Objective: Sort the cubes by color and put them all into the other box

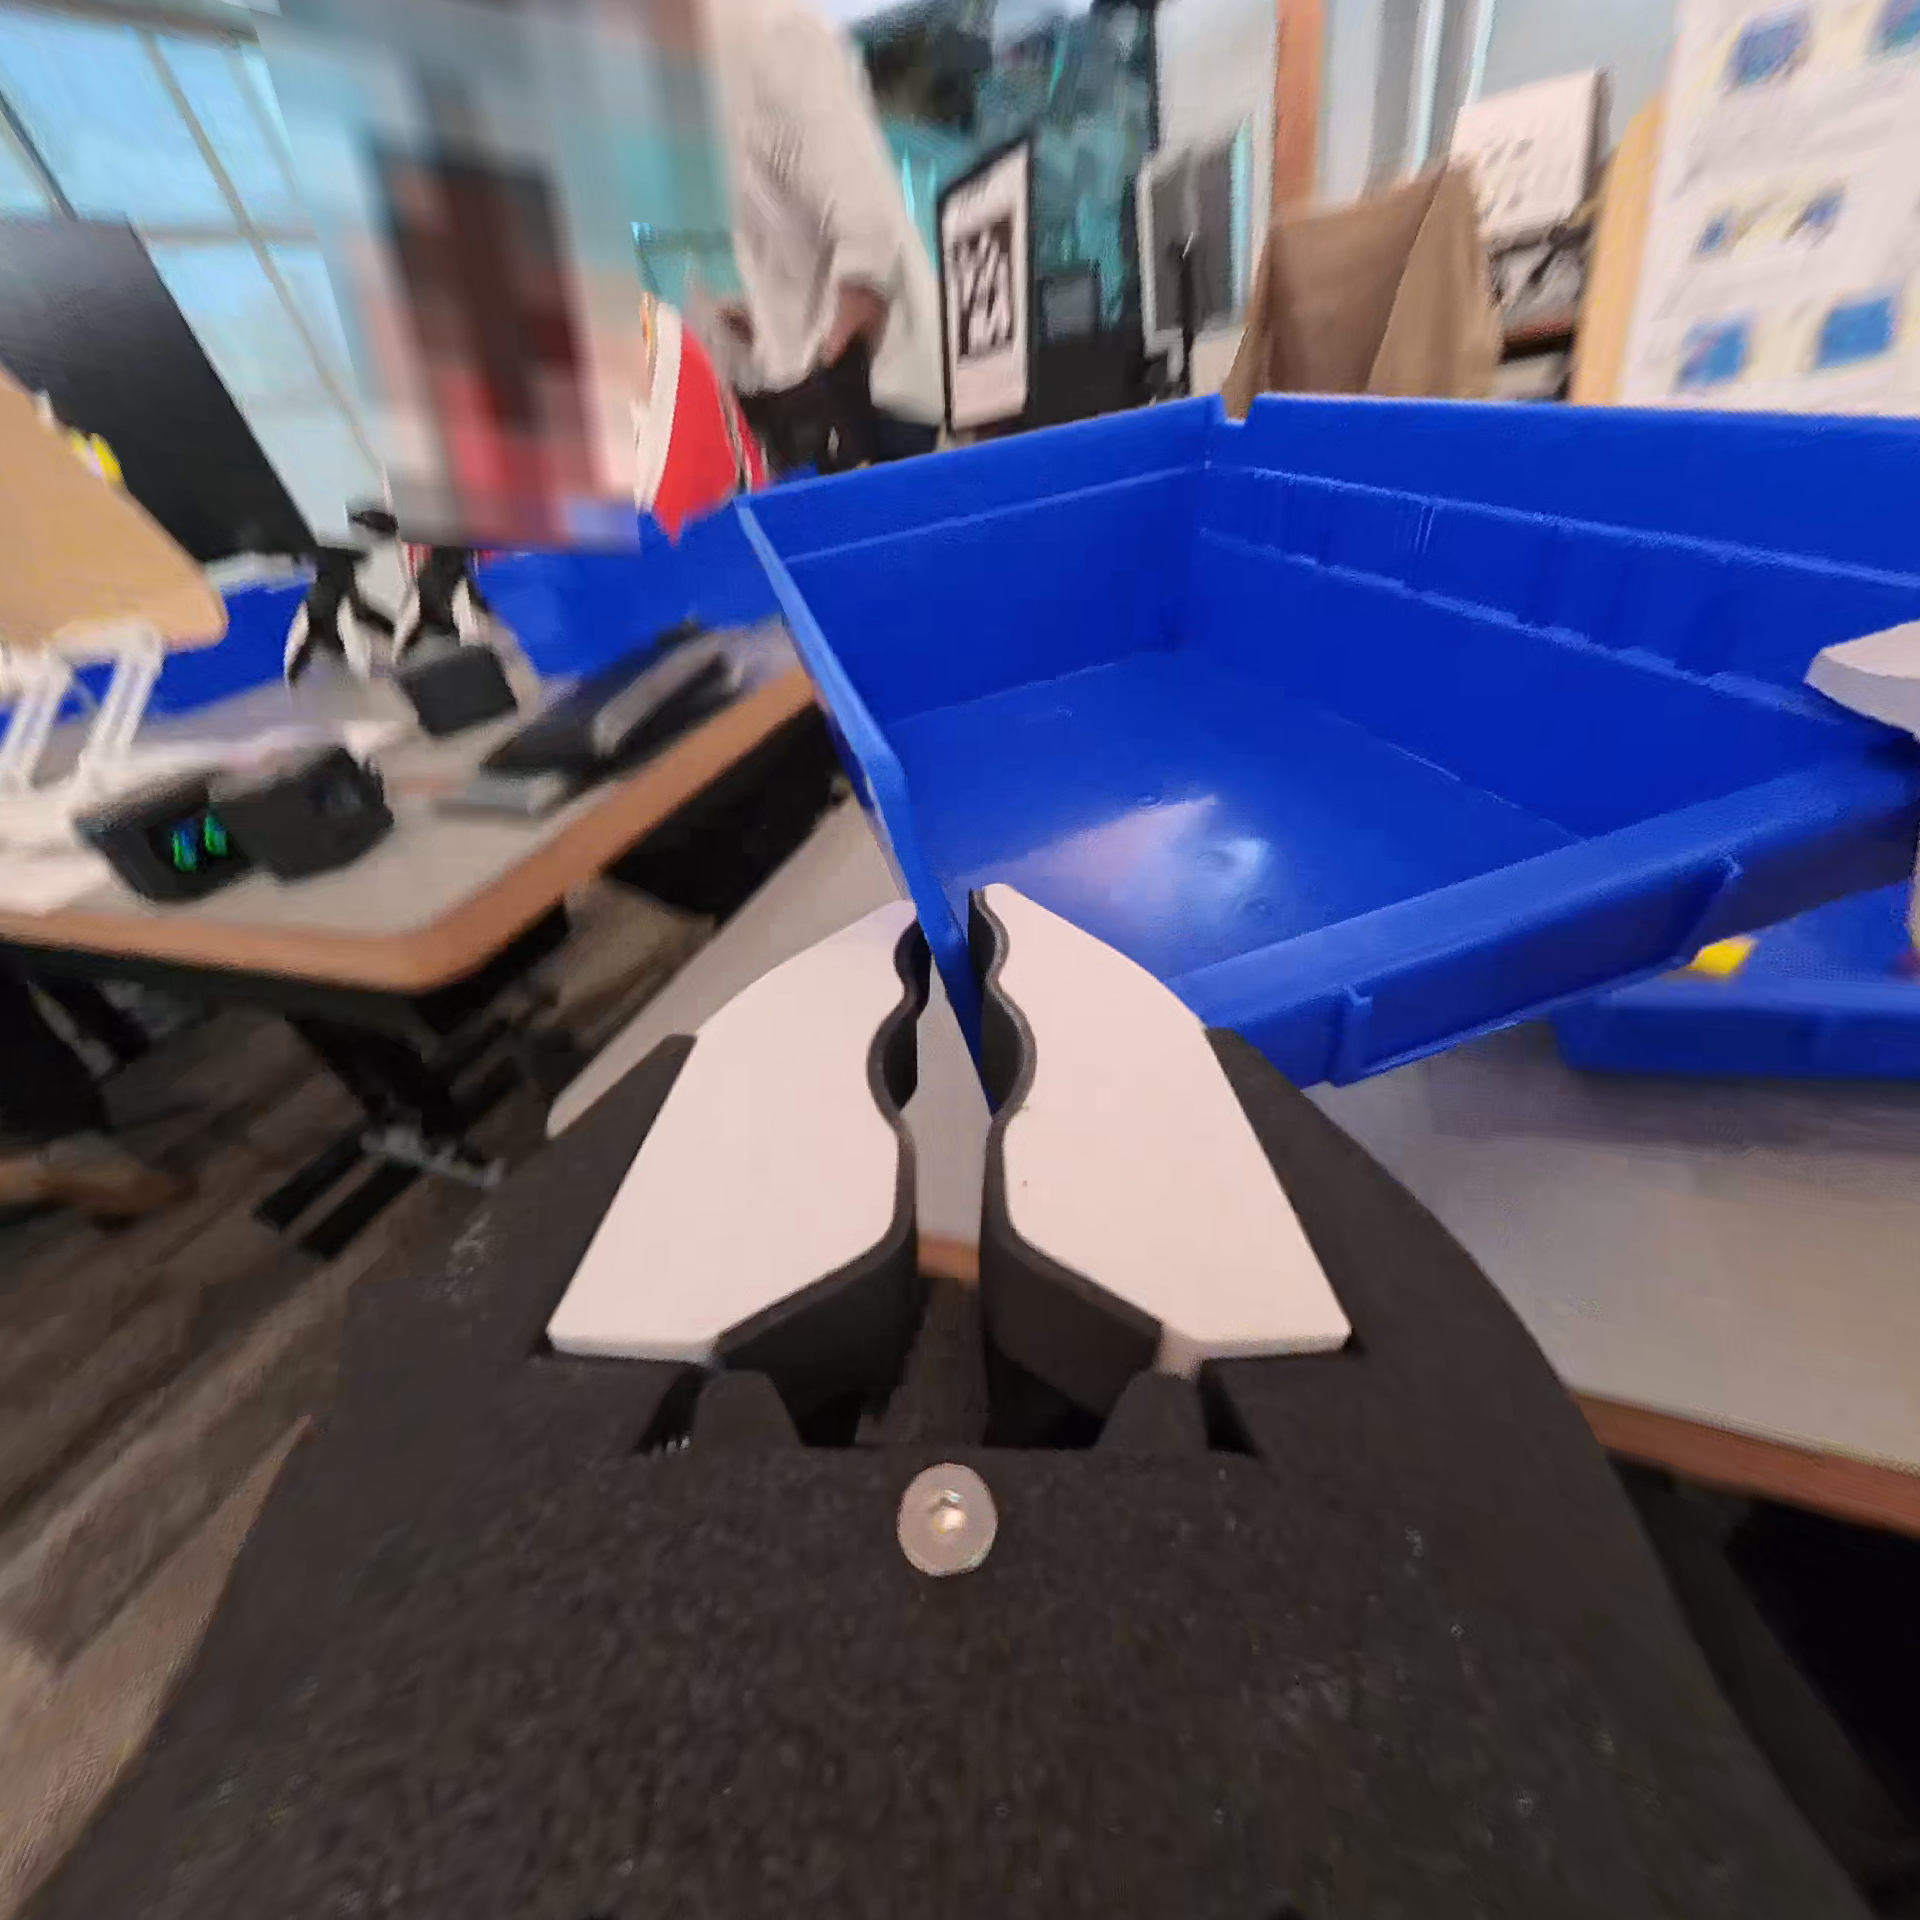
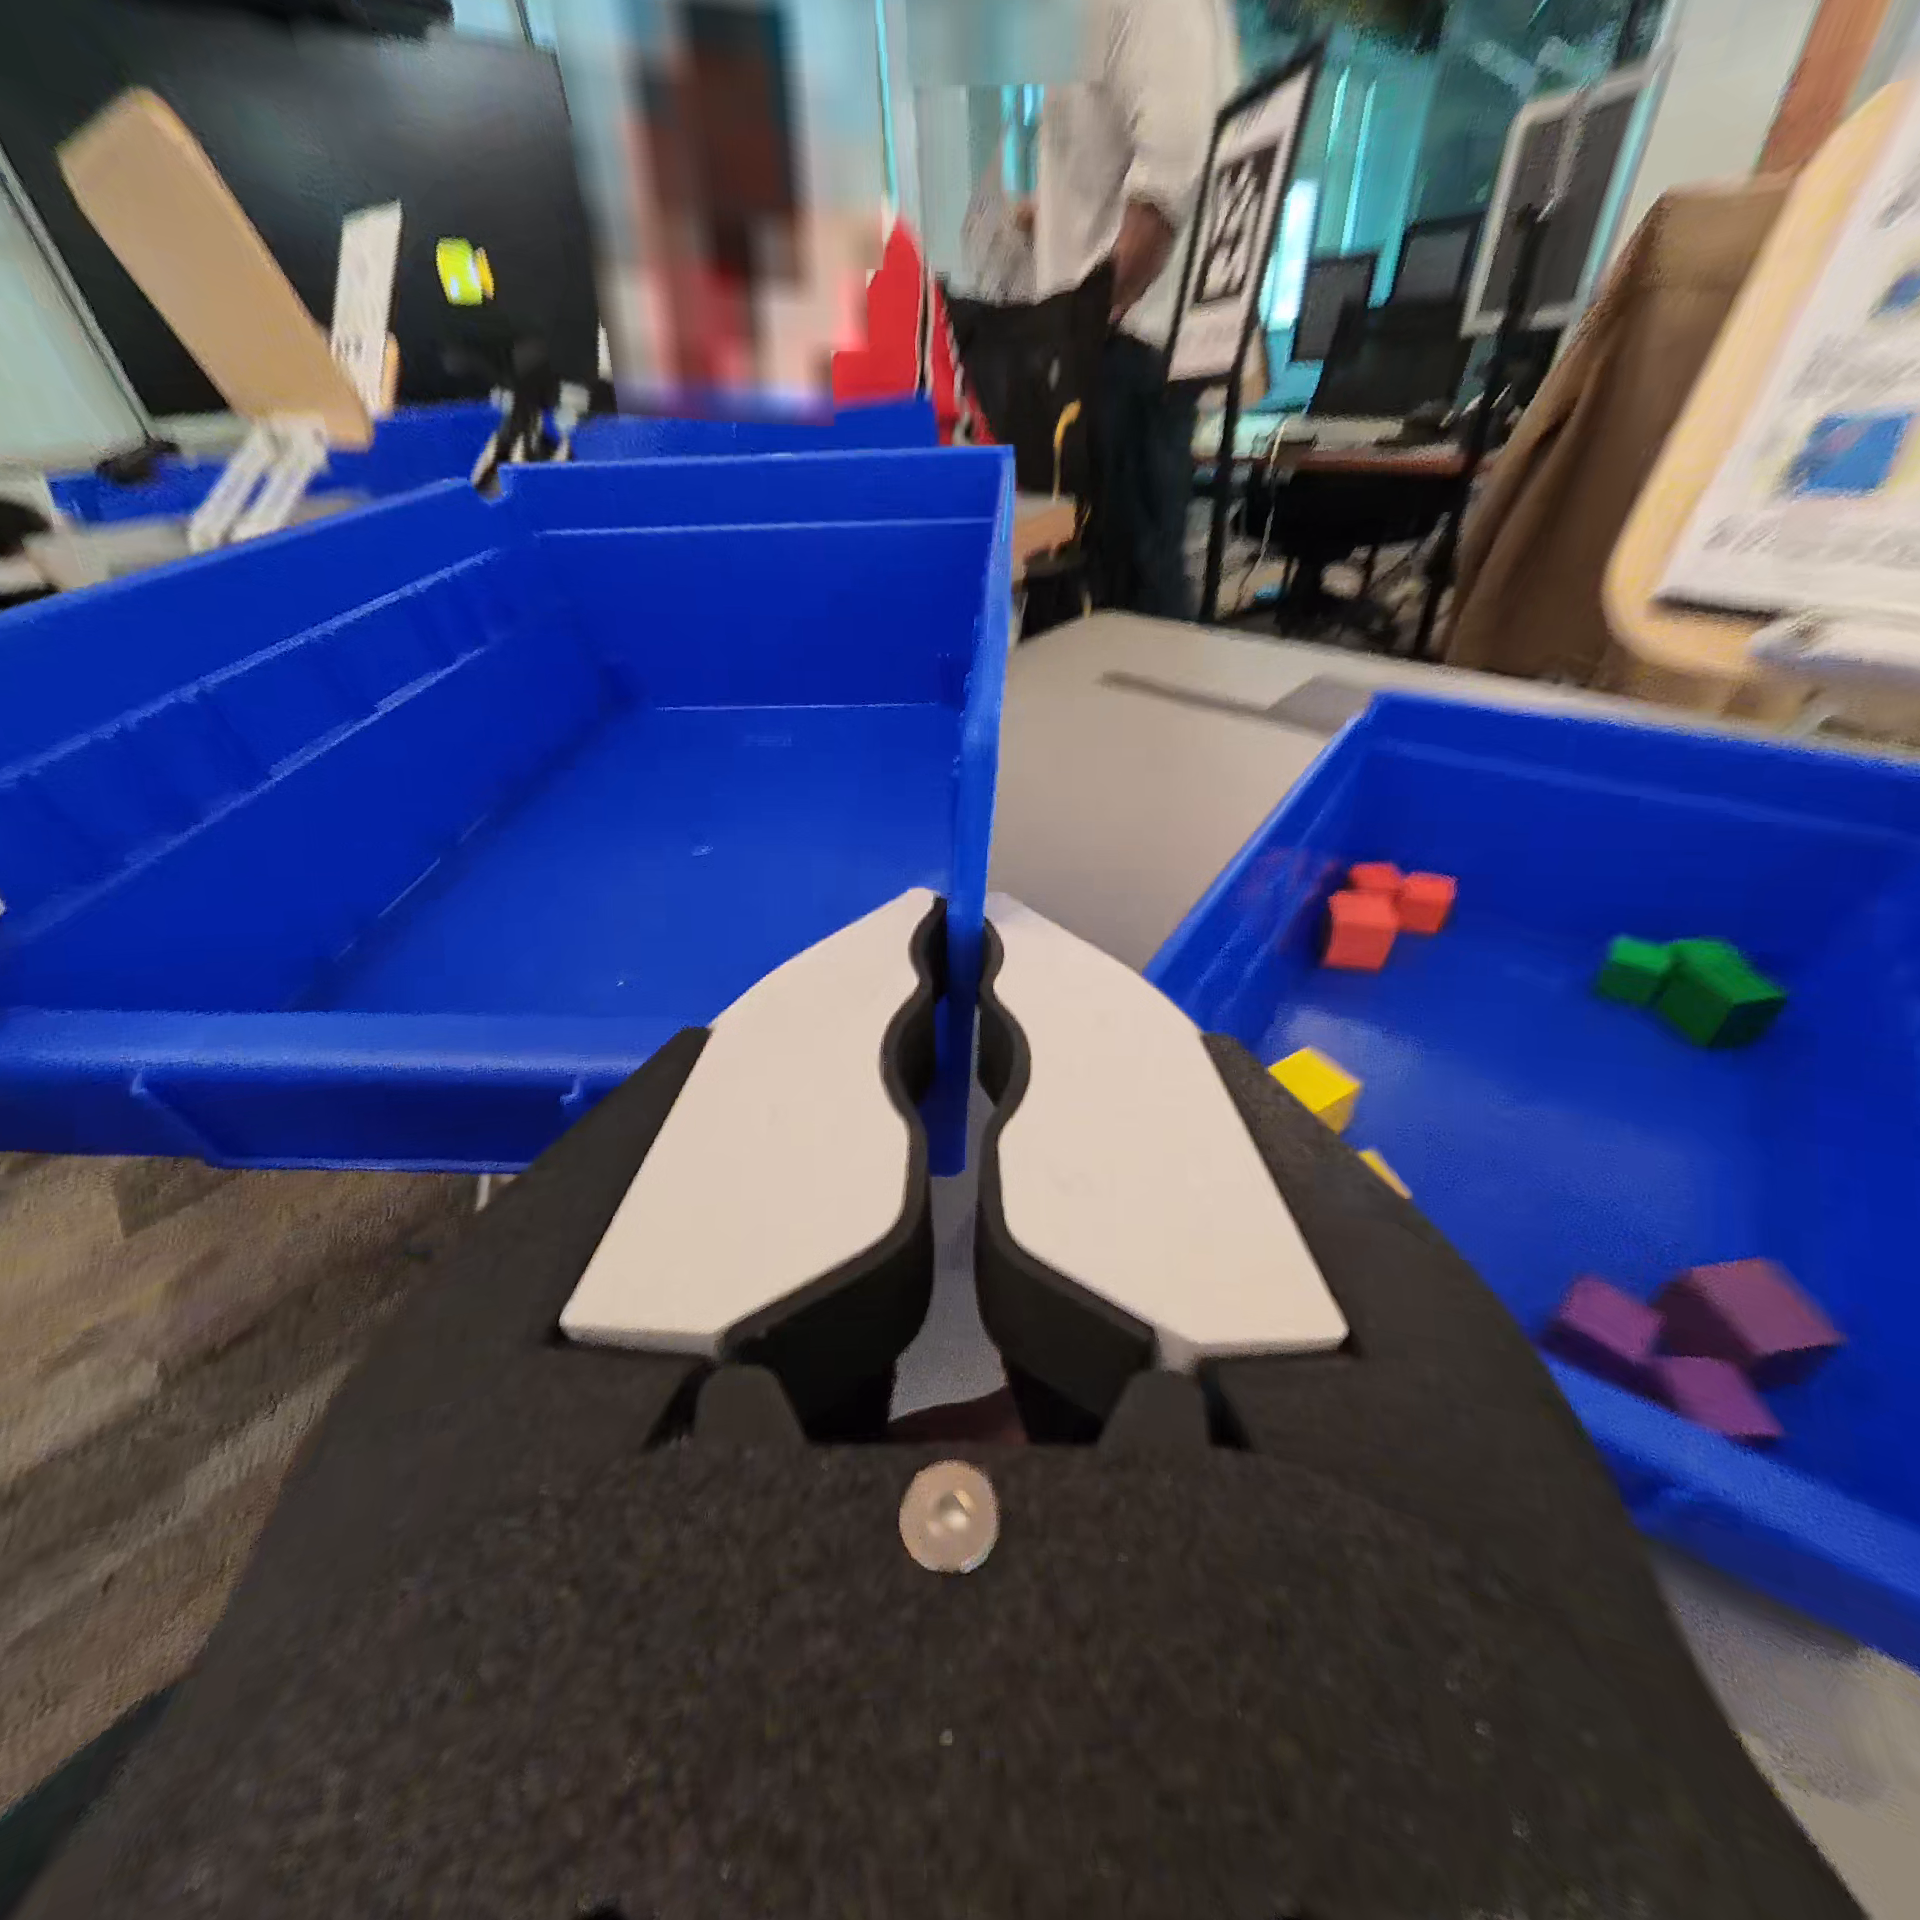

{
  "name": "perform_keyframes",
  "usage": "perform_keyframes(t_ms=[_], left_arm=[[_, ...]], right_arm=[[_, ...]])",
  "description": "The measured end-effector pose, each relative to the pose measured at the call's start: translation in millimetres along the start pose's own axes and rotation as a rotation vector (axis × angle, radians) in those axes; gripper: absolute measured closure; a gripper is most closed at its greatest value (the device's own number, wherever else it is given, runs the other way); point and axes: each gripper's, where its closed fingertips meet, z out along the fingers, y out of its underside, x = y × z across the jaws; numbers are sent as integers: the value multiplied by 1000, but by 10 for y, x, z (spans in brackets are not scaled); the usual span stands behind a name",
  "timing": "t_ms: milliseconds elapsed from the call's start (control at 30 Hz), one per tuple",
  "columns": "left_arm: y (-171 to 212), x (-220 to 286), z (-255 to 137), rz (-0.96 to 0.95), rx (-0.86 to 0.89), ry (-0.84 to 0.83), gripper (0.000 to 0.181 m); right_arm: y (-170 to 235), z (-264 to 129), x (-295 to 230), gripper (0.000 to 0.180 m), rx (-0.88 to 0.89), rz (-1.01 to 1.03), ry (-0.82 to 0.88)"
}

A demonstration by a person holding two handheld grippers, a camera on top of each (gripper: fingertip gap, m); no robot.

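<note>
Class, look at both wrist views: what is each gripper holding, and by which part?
Both hold the empty blue bin: the left gripper pinches its left side wall, the right gripper its right side wall, each near the front corner.
</note>
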Motion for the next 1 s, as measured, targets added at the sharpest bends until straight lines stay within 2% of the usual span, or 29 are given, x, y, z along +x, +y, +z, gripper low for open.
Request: perform_keyframes(t_ms=[167, 267, 333, 500, 600, 667, 800, 1000], left_arm=[[-1123, 784, -32, 38, 224, 152, 174], [-1560, 1642, 47, 45, 276, 311, 174], [-1684, 2348, 108, 39, 279, 421, 175], [-1498, 4232, 155, -35, 171, 712, 175], [-1205, 5230, 109, -28, 90, 817, 176], [-1017, 5724, 39, -5, 54, 855, 176], [-801, 6283, -66, 89, 51, 858, 175], [-555, 6572, 21, 200, 42, 826, 173]], right_arm=[[-933, -655, 772, 177, 202, -9, 145], [-1297, -1219, 1523, 177, 267, -28, 303], [-1376, -1620, 2098, 176, 262, -39, 424], [-1081, -2609, 3481, 175, 148, -18, 676], [-690, -3103, 4200, 174, 57, 18, 788], [-396, -3347, 4603, 174, 11, 64, 813], [120, -3579, 5173, 174, -17, 178, 778], [514, -3493, 5568, 174, -42, 227, 711]])
